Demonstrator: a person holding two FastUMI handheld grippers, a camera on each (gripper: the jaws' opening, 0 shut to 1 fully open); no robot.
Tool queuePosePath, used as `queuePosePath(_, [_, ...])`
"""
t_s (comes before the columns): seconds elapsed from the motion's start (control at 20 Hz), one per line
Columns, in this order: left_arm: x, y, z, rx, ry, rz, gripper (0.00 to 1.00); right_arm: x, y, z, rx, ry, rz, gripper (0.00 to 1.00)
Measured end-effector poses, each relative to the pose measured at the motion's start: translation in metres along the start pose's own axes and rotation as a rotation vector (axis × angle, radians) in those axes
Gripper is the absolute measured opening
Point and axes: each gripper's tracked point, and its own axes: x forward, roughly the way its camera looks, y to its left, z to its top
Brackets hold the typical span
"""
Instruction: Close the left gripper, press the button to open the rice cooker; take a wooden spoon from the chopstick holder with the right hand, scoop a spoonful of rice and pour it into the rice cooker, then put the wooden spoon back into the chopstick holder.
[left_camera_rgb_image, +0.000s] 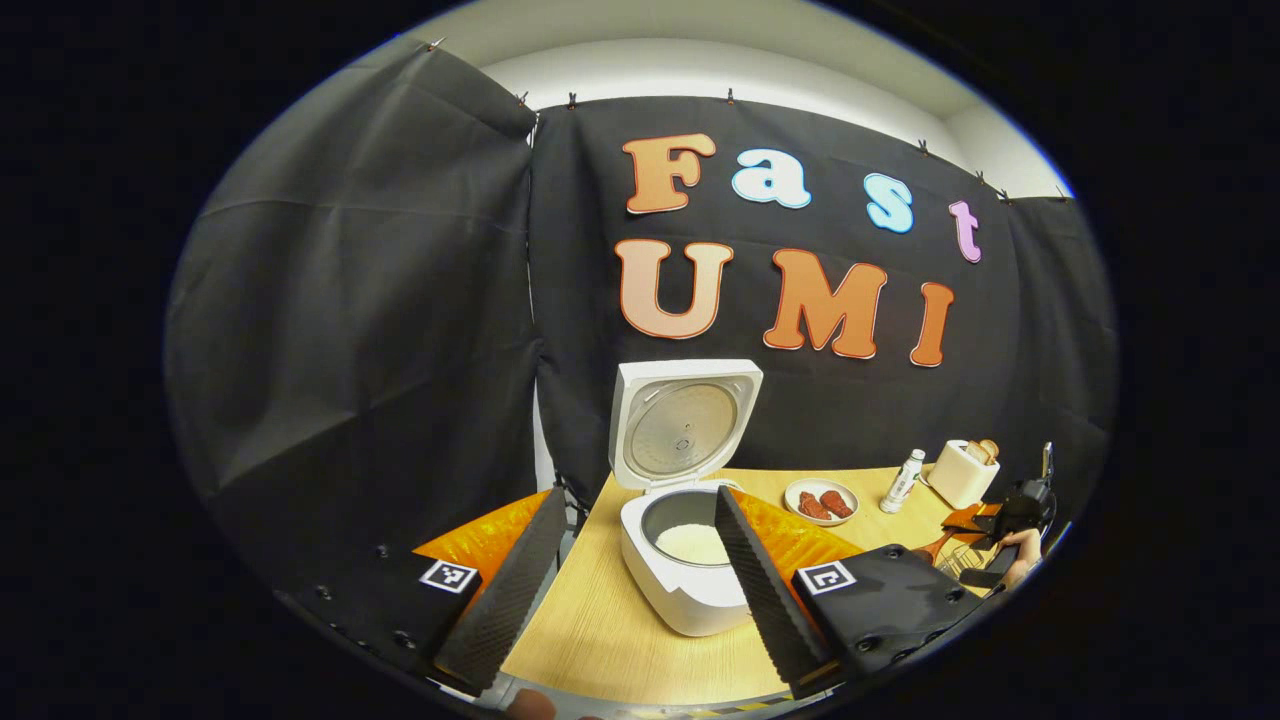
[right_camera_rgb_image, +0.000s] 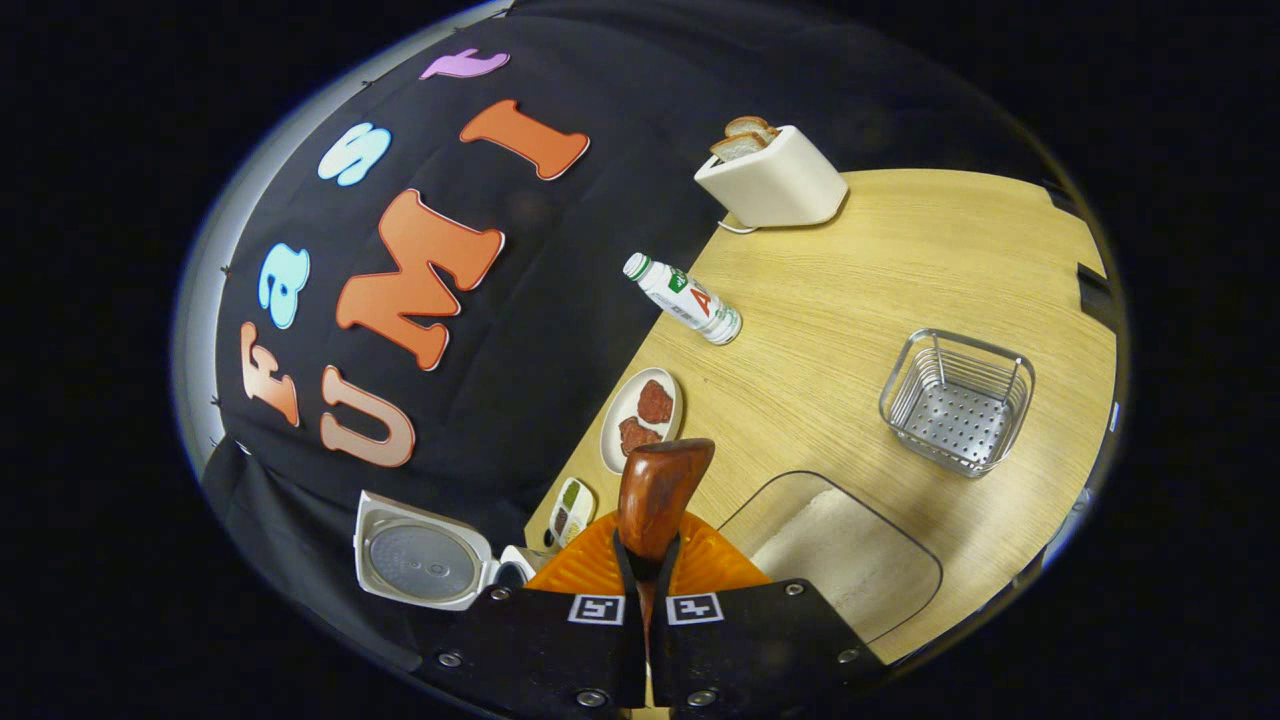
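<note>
Wooden spoon (right_camera_rgb_image: 660, 490) clamped in right claw (right_camera_rgb_image: 646, 570) | left claw (left_camera_rgb_image: 640, 560) apart | rice cooker (left_camera_rgb_image: 680, 520) lid up

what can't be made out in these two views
- Wooden spoon, right gripper view: its handle is hidden between the right hand-held gripper fingers; whether the bowl holds rice cannot be told.
- Rice cooker, left gripper view: its right side sits behind a left hand-held gripper finger.
- Small dish, right gripper view: contents too small.
</note>
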Motion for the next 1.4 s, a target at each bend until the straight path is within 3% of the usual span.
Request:
queuePosePath(0.55, [-0.004, 0.019, -0.004, -0.014, -0.001, 0.022, 1.00, 0.013, 0.110, -0.020, 0.088, 0.085, 0.172, 0.01])
queuePosePath(0.75, [-0.003, 0.021, -0.006, -0.026, -0.002, 0.016, 1.00, 0.023, 0.142, -0.031, 0.081, 0.107, 0.194, 0.01])
queuePosePath(1.1, [0.001, 0.016, -0.008, -0.041, -0.004, -0.016, 1.00, 0.048, 0.202, -0.064, 0.006, 0.145, 0.236, 0.01])
queuePosePath(1.4, [0.011, 0.005, -0.009, -0.034, 0.000, -0.045, 1.00, 0.080, 0.243, -0.086, -0.118, 0.097, 0.223, 0.01])
